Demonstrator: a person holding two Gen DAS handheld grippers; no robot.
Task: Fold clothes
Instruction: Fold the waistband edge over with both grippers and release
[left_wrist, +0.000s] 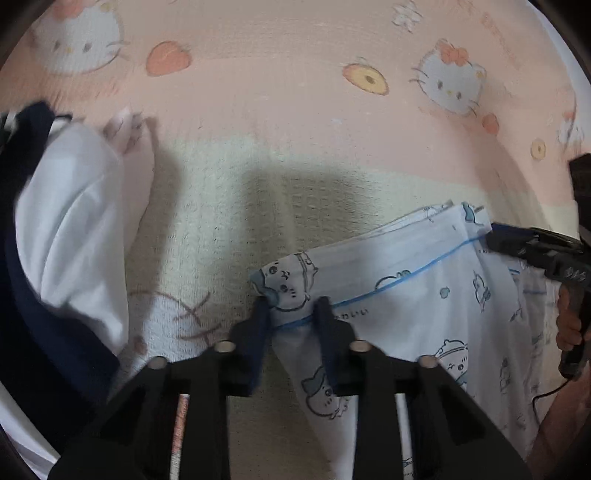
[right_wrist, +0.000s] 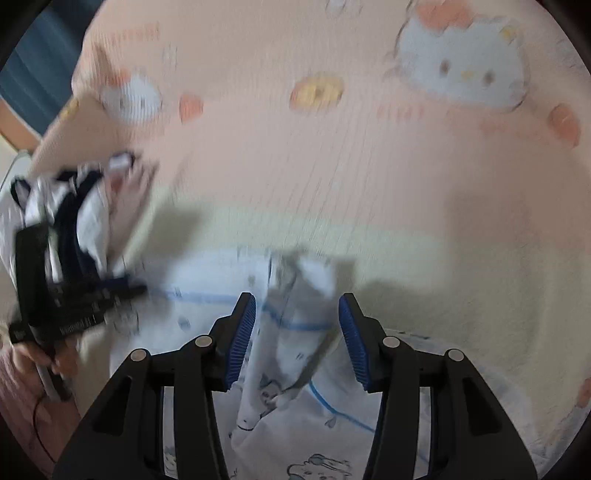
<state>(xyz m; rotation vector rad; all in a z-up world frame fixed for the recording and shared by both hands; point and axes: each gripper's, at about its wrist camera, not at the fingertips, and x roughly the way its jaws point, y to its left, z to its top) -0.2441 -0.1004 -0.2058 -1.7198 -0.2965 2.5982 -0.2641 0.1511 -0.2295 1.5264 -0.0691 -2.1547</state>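
A white garment (left_wrist: 406, 280) printed with small cartoon animals and thin blue lines lies on the bed. In the left wrist view my left gripper (left_wrist: 291, 308) is shut on the garment's near left corner, with folded cloth filling the gap between its dark fingers. My right gripper (right_wrist: 297, 321) stands open, its blue ribbed pads (right_wrist: 242, 332) apart on either side of a raised ridge of the same garment (right_wrist: 291, 325), not touching it. The right gripper (left_wrist: 495, 234) also shows in the left wrist view, at the garment's far right corner.
A heap of white and navy clothes (left_wrist: 66, 221) lies at the left, also seen blurred as the heap (right_wrist: 74, 214) in the right wrist view. Under everything are a cream towel (left_wrist: 229, 206) and a pink cartoon-cat blanket (left_wrist: 277, 74). A person's hand (left_wrist: 569, 325) holds the right gripper.
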